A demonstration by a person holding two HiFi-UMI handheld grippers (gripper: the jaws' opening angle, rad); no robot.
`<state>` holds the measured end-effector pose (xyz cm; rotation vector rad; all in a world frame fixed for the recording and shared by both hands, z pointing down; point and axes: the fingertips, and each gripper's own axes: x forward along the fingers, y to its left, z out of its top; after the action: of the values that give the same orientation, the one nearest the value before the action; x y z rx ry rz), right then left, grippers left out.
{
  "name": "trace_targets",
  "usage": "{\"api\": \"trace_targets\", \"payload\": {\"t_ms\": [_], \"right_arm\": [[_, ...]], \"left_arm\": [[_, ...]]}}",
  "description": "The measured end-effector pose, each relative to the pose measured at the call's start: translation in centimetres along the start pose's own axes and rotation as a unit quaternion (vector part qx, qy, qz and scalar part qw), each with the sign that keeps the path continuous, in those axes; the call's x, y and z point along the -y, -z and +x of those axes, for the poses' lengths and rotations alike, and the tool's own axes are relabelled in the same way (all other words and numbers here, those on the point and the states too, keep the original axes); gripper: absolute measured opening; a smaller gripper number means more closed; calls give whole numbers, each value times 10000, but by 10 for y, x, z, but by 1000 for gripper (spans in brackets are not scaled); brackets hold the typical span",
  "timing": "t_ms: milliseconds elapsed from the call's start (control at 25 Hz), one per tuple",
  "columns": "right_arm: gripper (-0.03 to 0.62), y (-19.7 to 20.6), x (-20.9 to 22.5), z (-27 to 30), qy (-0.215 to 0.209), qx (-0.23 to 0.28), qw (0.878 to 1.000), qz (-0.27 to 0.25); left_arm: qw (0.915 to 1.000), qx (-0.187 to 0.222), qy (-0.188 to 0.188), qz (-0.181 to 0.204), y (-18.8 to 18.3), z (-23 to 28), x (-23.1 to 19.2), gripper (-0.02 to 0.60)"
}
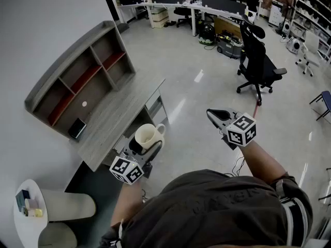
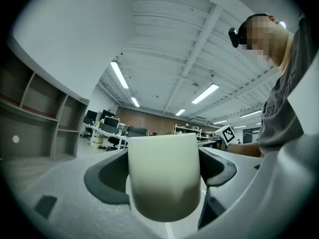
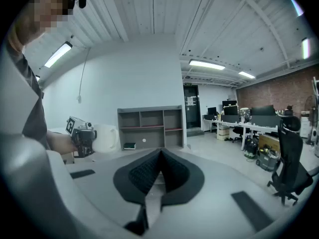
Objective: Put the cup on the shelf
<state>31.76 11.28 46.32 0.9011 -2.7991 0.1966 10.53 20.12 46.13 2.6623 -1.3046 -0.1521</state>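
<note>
Cup [image 1: 147, 136] clamped by its sides between the wide-spread jaws of the left gripper [image 1: 146, 148], dark pads pressed against the pale wall on both sides. Held in the air at the near end of the desktop [image 1: 116, 119], close to its front edge, well apart from the shelf [image 1: 77, 81] along the desktop's back edge by the wall. Upright: long axis vertical, mouth up, base down, handle turned away from the person and toward the far end of the desk. Inside of the cup showing only its own pale wall. Shelf divided into open compartments, some with red-brown boards; wide bottom compartment holding a small dark flat item [image 1: 77, 128] at the end nearest the person, with a small white round mark [image 1: 84, 104] on the back panel farther along. Right gripper [image 1: 212, 114] held out over the floor to the right of the desk, jaws closed together with nothing between them, pointing ahead toward the shelf. Round white side table [image 1: 15, 222] at the lower left of the head view, just beside the desk's near end, carrying a few small boxes [image 1: 28, 203] too small to tell apart. Black office chair [image 1: 258, 63] standing well apart on the open floor.
</note>
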Motion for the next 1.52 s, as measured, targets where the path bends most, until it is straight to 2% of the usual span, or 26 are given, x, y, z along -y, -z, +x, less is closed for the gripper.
{"api": "trace_targets", "payload": {"t_ms": [600, 880, 1240, 1520], "right_arm": [[-11, 1, 3, -13, -109, 18, 9998, 142], [-9, -4, 28, -39, -61, 87, 9998, 153], [-9, 4, 68, -76, -160, 65, 9998, 119], [-9, 2, 87, -66, -226, 78, 9996, 117]], "left_arm": [[10000, -14, 10, 78, 2, 6, 14, 402], [9999, 32, -59, 129, -1, 27, 39, 402], [9998, 109, -152, 18, 11, 67, 80, 402], [9999, 76, -146, -14, 13, 90, 71, 402]]}}
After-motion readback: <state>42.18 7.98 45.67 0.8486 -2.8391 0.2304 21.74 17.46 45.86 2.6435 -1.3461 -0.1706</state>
